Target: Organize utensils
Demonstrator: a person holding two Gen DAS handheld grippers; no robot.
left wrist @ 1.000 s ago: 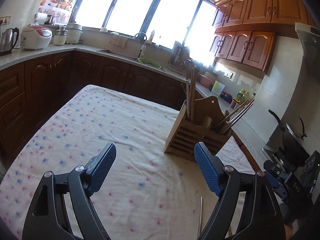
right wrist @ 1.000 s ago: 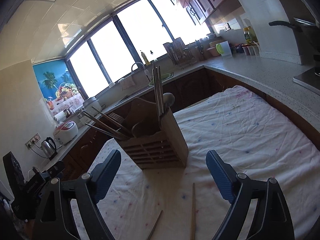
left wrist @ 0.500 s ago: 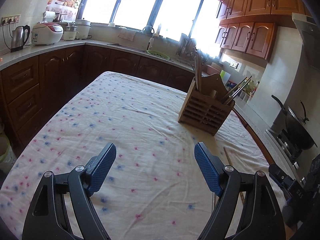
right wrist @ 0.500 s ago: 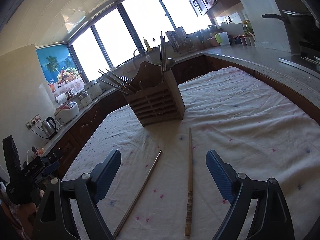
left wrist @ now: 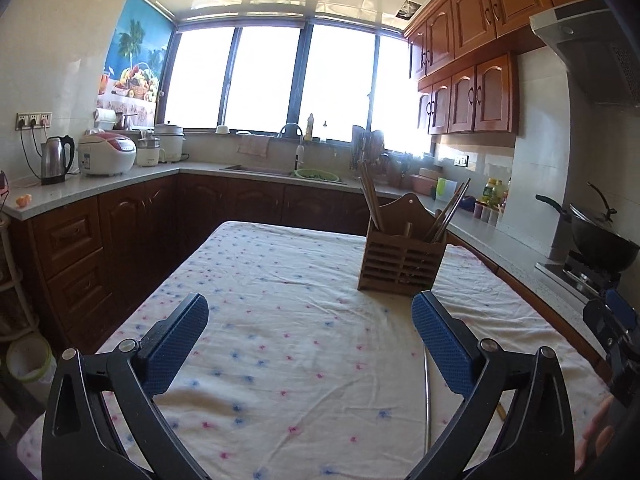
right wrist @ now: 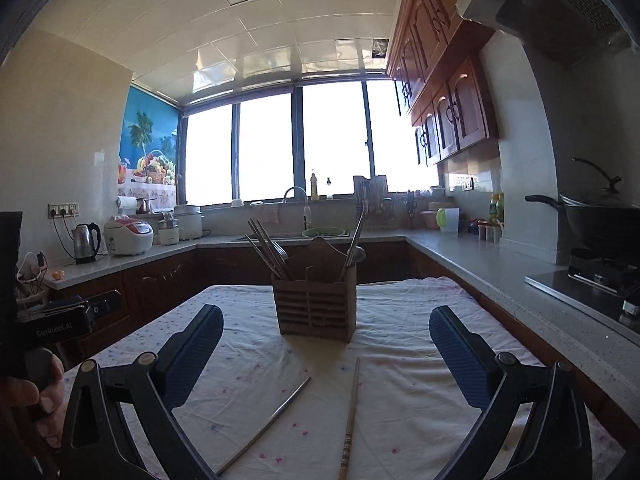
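Utensils stand bunched in a slatted wooden holder point(right wrist: 315, 306) toward the far end of the surface point(right wrist: 400, 360) — chopsticks leaning in its left compartment, a spoon and more sticks in its right. Two loose pieces lie on the speckled cloth nearer the cameras: a metal chopstick point(right wrist: 266, 424) angled to the left and a wooden chopstick point(right wrist: 350, 412) just beside it, apart and not touching. The right hand-held gripper point(right wrist: 326, 338) hovers over them, jaws wide and holding nothing. The left hand-held gripper point(left wrist: 310, 326) is likewise spread wide and empty — the metal chopstick point(left wrist: 428, 396) shows by its right finger.
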